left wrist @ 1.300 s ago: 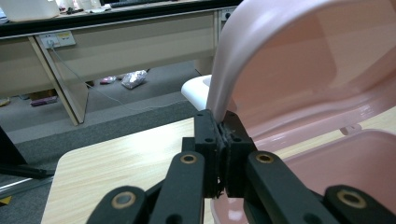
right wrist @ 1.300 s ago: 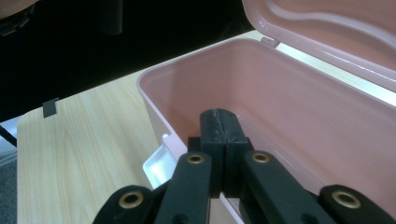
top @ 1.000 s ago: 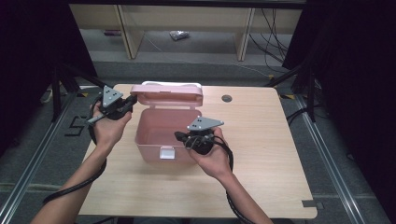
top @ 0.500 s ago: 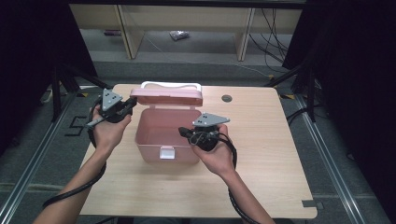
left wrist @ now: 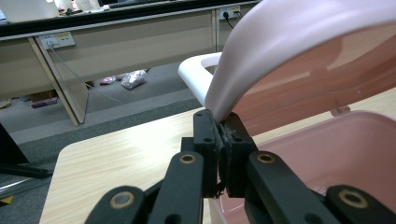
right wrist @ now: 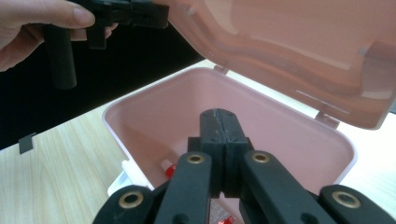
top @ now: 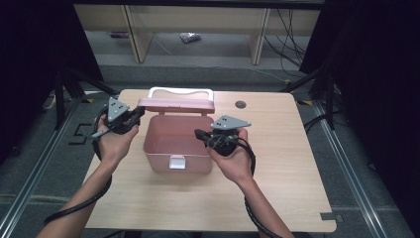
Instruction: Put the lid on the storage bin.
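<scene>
- Your left gripper (left wrist: 219,135) is clamping the side edge of the pink lid (left wrist: 299,51); the jaws are standing nearly together, with just the thin rim pinched between the pads. That pinch is what is propping the lid up, tilted back on its hinge rather than falling shut.
- In the high view the left gripper (top: 130,118) is sitting at the lid's (top: 176,104) left end, off to the side, which is leaving the box mouth free for your other hand.
- Your right gripper (right wrist: 219,122) is pointing down into the box (right wrist: 140,116) with its jaws pressed fully together and nothing between them. Judged from that, it is either about to open for a pick or is simply probing.
- Something small and red (right wrist: 170,170) is lying on the box floor just below the right jaws; it is too hidden to identify.
- The white handle (left wrist: 196,77) is hanging behind the raised lid, away from both grippers.
- The pink box (top: 177,144) is resting on the bench (top: 277,168) near its middle, with its white front latch (top: 176,162) facing you and undone.
- You are holding the right gripper (top: 205,136) over the box's right rim.
</scene>
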